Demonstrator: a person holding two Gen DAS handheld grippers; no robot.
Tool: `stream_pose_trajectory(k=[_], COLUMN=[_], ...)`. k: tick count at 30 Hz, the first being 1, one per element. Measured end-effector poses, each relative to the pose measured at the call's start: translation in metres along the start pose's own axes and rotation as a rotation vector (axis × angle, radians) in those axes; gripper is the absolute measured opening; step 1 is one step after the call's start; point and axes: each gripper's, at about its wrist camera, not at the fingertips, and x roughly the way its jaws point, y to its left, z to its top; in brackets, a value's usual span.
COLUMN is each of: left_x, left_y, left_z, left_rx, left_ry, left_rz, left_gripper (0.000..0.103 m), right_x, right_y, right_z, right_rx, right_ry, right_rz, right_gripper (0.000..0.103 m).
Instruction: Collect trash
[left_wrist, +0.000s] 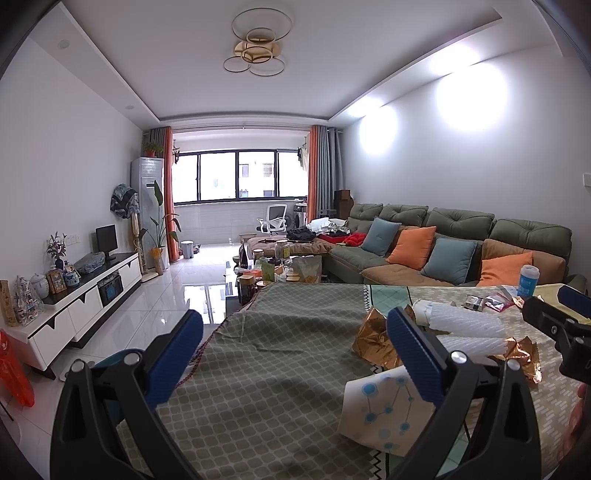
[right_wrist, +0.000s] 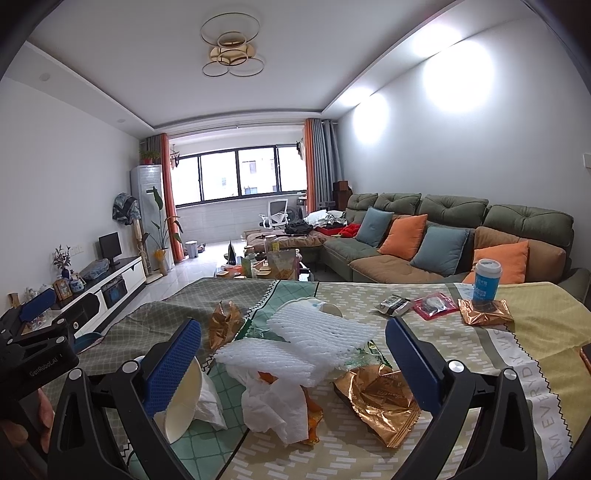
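Left gripper (left_wrist: 295, 354): jaws wide apart, empty, above the tablecloth (left_wrist: 280, 387). Right gripper (right_wrist: 293, 358): likewise spread, empty, over white foam netting (right_wrist: 314, 339).

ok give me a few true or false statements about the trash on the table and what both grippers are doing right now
1. The right gripper is open and holds nothing. True.
2. The left gripper is shut on a gold wrapper. False: its jaws stand wide apart and empty, over the green tablecloth.
3. The white foam netting lies on the table ahead of the right gripper. True.
4. The blue and white bottle lies on its side. False: it stands upright, on a gold wrapper.
5. The paper cup stands upright. False: it is tipped on its side, next to crumpled white tissue.
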Motion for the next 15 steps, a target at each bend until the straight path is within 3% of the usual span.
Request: stream_pose_trajectory(k=[15], left_x=[0.009], left_y=[0.0041], left_z=[-0.0071], left_rx=[0.009], left_ry=[0.052], left_rz=[-0.026], left_gripper=[0.1], right_x=[0.008], right_y=[0.0069], right_z=[-0.0024], right_rx=[0.01], right_ry=[0.039], right_rz=[0.036], right_gripper=[0.099])
